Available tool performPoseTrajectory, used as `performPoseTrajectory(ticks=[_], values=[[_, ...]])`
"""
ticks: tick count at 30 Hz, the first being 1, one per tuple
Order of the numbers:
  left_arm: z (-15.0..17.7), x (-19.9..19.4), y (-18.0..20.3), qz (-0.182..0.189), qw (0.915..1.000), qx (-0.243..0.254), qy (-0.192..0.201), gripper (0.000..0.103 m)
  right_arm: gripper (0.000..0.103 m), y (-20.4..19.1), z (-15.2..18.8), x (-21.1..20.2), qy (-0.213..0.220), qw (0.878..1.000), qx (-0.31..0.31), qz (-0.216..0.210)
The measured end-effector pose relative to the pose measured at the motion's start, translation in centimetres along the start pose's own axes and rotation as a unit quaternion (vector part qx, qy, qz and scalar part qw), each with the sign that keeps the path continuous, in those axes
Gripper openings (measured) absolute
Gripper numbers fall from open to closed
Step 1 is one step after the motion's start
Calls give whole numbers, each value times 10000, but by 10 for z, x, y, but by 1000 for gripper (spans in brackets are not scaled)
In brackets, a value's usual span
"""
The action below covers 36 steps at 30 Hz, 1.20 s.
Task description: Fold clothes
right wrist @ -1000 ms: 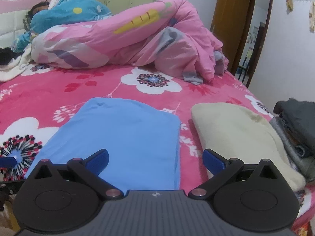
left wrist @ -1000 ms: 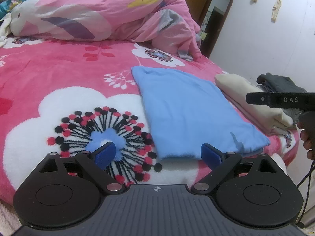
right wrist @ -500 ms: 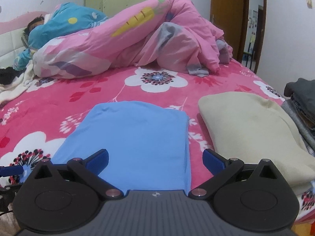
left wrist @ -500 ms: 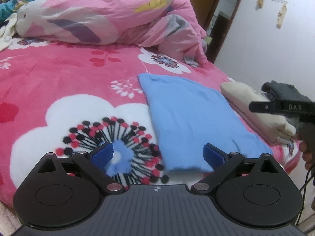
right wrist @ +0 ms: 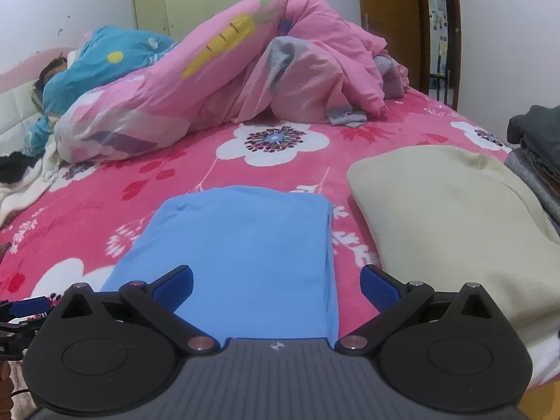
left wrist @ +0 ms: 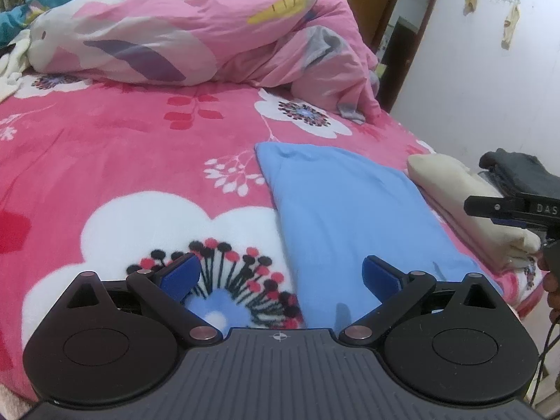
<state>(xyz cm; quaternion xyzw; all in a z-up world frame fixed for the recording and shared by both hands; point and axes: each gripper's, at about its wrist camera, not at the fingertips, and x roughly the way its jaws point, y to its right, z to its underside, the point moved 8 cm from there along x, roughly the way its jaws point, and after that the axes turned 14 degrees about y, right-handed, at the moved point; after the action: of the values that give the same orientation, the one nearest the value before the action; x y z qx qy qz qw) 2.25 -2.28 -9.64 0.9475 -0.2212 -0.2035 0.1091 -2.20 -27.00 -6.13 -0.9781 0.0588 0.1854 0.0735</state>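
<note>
A folded light-blue garment (left wrist: 343,210) lies flat on the pink floral bedspread (left wrist: 122,147); it also shows in the right wrist view (right wrist: 241,252). My left gripper (left wrist: 280,274) is open and empty, low over the garment's near left edge. My right gripper (right wrist: 276,285) is open and empty over the garment's near right edge. The right gripper's side shows at the left wrist view's right edge (left wrist: 514,208). The left gripper's tip shows at the right wrist view's far left (right wrist: 24,309).
A folded cream garment (right wrist: 455,210) lies right of the blue one, with a dark grey stack (right wrist: 539,147) beyond it. A rumpled pink duvet (right wrist: 245,70) and a person lying under a blue cover (right wrist: 105,63) fill the bed's far side. A brown door (right wrist: 392,17) stands behind.
Both grippers have moved forward and lower toward the blue garment's near edge. The jaws stay open. The garment has not moved.
</note>
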Motion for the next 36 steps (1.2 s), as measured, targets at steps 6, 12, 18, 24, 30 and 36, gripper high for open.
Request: performPoseTrajectory(ticks=[6, 12, 18, 24, 30, 36], values=[[-4, 12, 2, 8, 10000, 48, -43, 100, 103, 7, 0, 5, 4, 9999, 123, 21], [-5, 22, 7, 50, 9998, 159, -112, 100, 103, 12, 2, 9, -3, 9997, 247, 41], [-4, 31, 11, 29, 9998, 183, -114, 100, 103, 19, 1, 15, 15, 9993, 384, 4], [-4, 44, 17, 150, 9995, 207, -167, 99, 103, 25, -6, 24, 125, 9991, 406, 75], [-5, 55, 25, 259, 9991, 260, -210, 97, 103, 23, -9, 39, 108, 9997, 225, 82], [-2, 55, 26, 280, 9991, 248, -215, 96, 103, 4, -16, 48, 177, 9997, 74, -155]])
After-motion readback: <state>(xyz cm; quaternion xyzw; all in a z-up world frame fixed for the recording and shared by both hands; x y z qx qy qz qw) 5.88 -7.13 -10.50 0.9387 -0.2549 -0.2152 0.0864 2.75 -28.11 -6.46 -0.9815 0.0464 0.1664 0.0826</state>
